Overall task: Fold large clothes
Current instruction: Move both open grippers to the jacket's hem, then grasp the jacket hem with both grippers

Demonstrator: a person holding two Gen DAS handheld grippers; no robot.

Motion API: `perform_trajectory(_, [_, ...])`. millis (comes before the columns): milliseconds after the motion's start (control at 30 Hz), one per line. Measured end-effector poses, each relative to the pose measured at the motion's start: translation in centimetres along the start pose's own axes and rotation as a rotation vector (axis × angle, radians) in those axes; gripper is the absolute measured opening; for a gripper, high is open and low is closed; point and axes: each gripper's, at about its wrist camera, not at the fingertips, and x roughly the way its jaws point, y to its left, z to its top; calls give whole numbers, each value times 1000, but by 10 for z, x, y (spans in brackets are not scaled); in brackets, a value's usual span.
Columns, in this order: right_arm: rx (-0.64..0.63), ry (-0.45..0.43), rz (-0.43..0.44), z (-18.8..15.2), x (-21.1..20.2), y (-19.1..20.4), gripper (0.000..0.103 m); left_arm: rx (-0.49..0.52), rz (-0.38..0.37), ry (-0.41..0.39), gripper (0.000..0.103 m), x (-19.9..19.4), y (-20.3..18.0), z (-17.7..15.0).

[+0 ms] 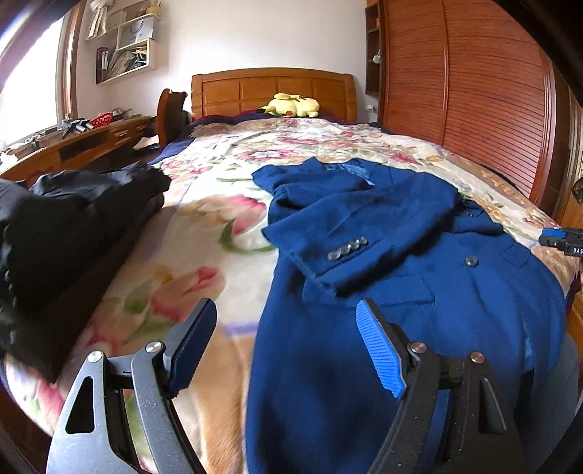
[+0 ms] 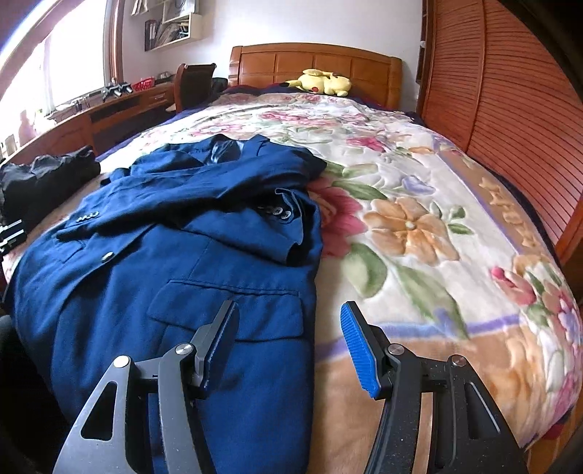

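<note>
Blue jacket [image 1: 419, 255] spread on the floral blanket [image 2: 419, 218], both grippers hovering empty.
Left gripper [image 1: 286, 328] and right gripper [image 2: 288, 328] gape apart; only the left view shows the black clothes [image 1: 73, 226] close up.

We note a wooden headboard [image 2: 315, 65] against the far white wall [image 1: 255, 32], a louvred wardrobe [image 2: 510, 109] right, a desk [image 1: 73, 146] and bright window [image 2: 54, 73] left.

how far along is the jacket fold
Done: both sleeves of the blue jacket are folded across its front on the floral blanket; a black garment pile sits at the bed's left edge. In hand: nothing, the left tool and right tool are open above the hem. Left: folding the body up.
</note>
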Motion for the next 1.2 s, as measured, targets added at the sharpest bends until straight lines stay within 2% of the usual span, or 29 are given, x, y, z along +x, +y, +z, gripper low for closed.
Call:
perform_trajectory(133, [3,7,10,-9,-11,4,60,4,-15,-2,80,-11,4,-7])
perform_trajectory(200, [9,14,23,-12,-14,3,60,18,-17,1,74,-13,3,-10])
perform_trajectory(233, [16,25,16,-15,-14,2,64,31,-17,8,70,-14,3,-12])
perform_trajectory(300, [14,51,-11,-19,-10,1,65,57,-17,25,67,-13,2,-17])
perform_trajectory(433, [23,96,-3,-30,-6,-2,65,51,-22,81,59,-6,8,-29])
perform_trajectory(600, [36,128,3,-42,-1,-7,65,33,-26,114,59,-2,12,-42])
perform_trajectory(700, [38,126,14,-46,0,-7,65,12,-37,114,59,-4,13,-45])
perform_trajectory(867, [43,118,55,-52,-4,-4,65,12,-37,117,47,-9,8,-48])
perform_trajectory(1100, [31,102,93,-67,-7,1,64,-1,-42,129,46,-10,10,-53])
perform_trajectory(1200, [47,98,109,-69,-5,-2,59,-10,-49,134,45,-10,11,-52])
